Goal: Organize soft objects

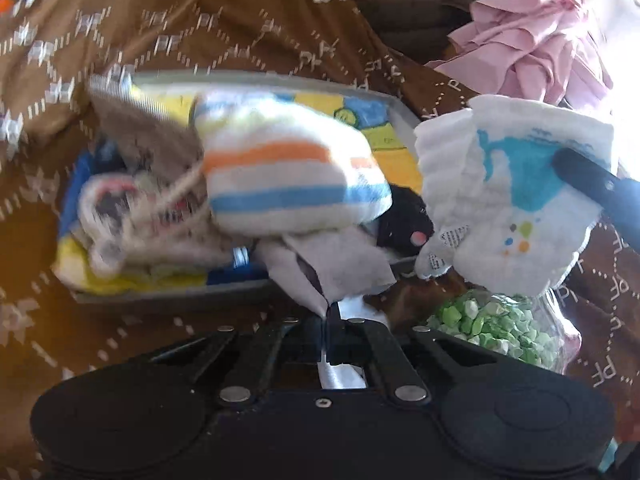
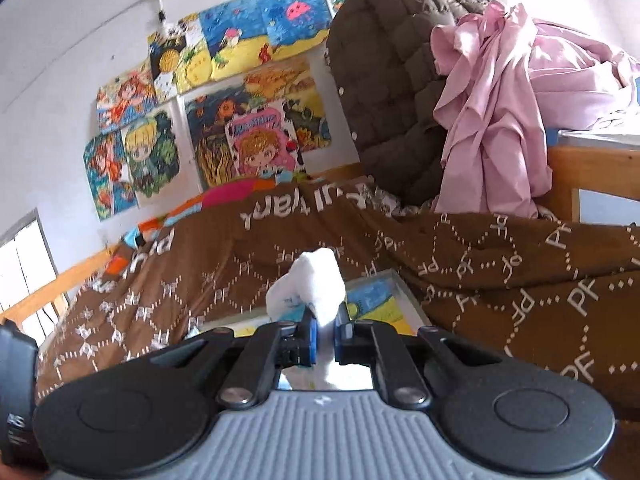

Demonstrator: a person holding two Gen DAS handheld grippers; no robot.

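Where the left wrist looks down: left gripper pinching a grey cloth at the tray's near edge; striped sock piled inside; white cloth hanging just right of the tray, clamped by the right gripper. From the right wrist: right gripper nipping the white cloth above the brown bedspread.

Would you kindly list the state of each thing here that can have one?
Left gripper: shut on pale grey cloth.
Right gripper: shut on white cloth with blue print, lifted.
Grey tray: piled with soft things.
Clear bag of green pieces: lying on brown blanket.
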